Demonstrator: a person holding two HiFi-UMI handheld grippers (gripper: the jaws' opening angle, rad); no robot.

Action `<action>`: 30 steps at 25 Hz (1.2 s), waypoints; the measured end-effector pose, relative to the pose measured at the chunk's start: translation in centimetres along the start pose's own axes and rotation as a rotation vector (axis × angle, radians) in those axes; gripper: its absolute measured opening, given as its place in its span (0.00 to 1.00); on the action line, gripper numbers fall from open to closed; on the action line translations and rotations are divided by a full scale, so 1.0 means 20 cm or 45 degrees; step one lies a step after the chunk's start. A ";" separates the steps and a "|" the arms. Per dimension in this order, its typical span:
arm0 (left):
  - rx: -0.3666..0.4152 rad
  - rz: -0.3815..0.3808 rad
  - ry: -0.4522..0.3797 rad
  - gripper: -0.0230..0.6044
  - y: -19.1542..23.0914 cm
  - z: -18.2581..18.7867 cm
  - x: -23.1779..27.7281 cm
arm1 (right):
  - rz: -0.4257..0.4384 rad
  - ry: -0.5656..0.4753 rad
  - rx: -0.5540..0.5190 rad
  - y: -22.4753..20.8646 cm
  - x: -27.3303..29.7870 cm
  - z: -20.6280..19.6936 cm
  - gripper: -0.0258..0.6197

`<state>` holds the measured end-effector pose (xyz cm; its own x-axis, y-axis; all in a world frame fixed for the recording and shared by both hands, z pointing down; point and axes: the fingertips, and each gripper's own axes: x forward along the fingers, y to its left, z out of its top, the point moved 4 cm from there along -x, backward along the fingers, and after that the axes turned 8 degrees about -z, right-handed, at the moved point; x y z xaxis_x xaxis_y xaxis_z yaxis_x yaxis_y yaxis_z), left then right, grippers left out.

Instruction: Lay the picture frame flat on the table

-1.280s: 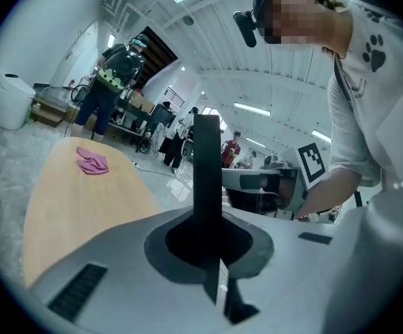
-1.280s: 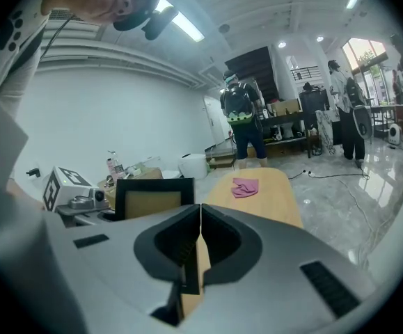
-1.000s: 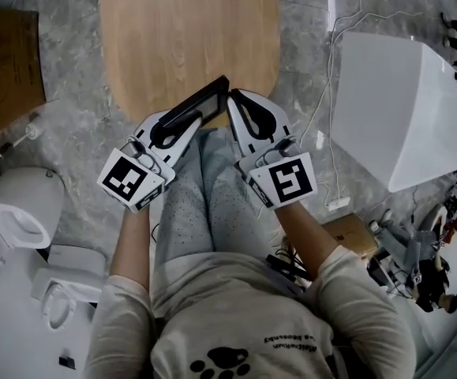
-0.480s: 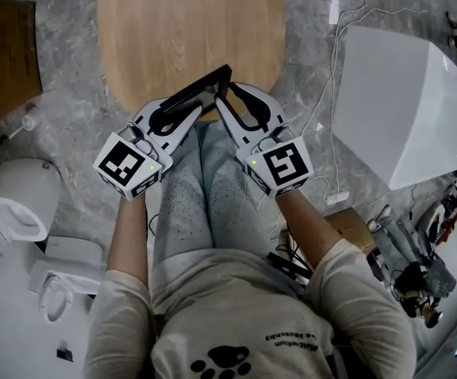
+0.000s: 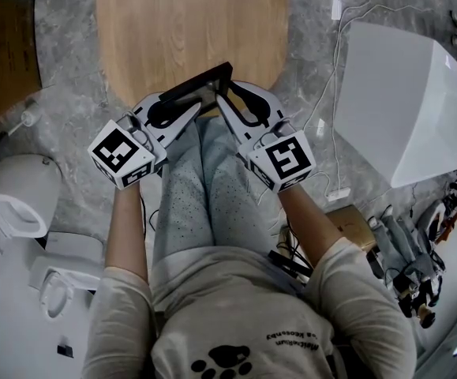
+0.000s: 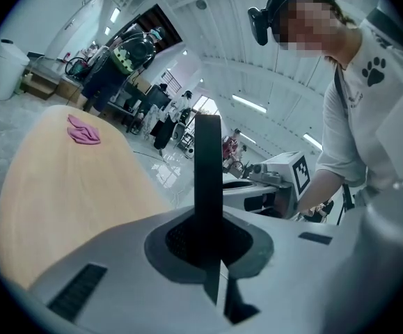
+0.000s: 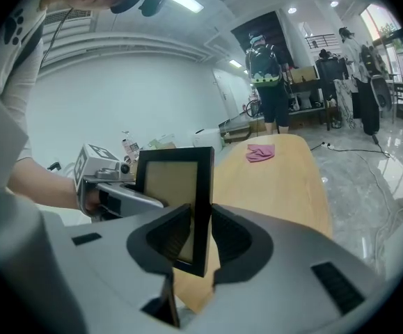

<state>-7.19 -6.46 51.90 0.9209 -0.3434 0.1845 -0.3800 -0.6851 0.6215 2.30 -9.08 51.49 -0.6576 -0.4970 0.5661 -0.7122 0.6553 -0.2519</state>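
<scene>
A seated person, seen from above, holds a gripper in each hand at the near end of an oval wooden table [image 5: 189,22]. The two grippers meet at a black picture frame [image 5: 204,81].

The picture frame stands upright over the table's near edge and runs roughly along that edge. From above it shows as a thin dark bar. Whether its lower edge touches the wood cannot be told.

The left gripper [image 5: 195,106] reaches in from the left. In its own view, its jaws are pressed together on the frame's edge, which rises between them as a narrow black strip.

The right gripper [image 7: 195,235] reaches in from the right. Its jaws stand apart on either side of the frame's right side bar. They have just been closing a little, and the bar sits between them. The pads are close to the bar, with no firm pinch showing. The right gripper view shows the frame's beige face inside its black border.

A crumpled pink cloth [image 7: 260,153] lies near the table's far end, well apart from the frame. A large white box [image 5: 402,109] stands on the grey floor to the right of the table.
</scene>
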 end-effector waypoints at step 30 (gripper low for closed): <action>-0.083 0.114 0.045 0.28 0.16 -0.09 0.10 | -0.142 0.098 0.166 -0.09 0.07 -0.12 0.15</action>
<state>-6.46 -8.15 55.58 0.8866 -0.3775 0.2673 -0.4552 -0.6091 0.6494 3.16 -9.61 54.58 -0.5552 -0.5144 0.6535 -0.8089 0.5167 -0.2806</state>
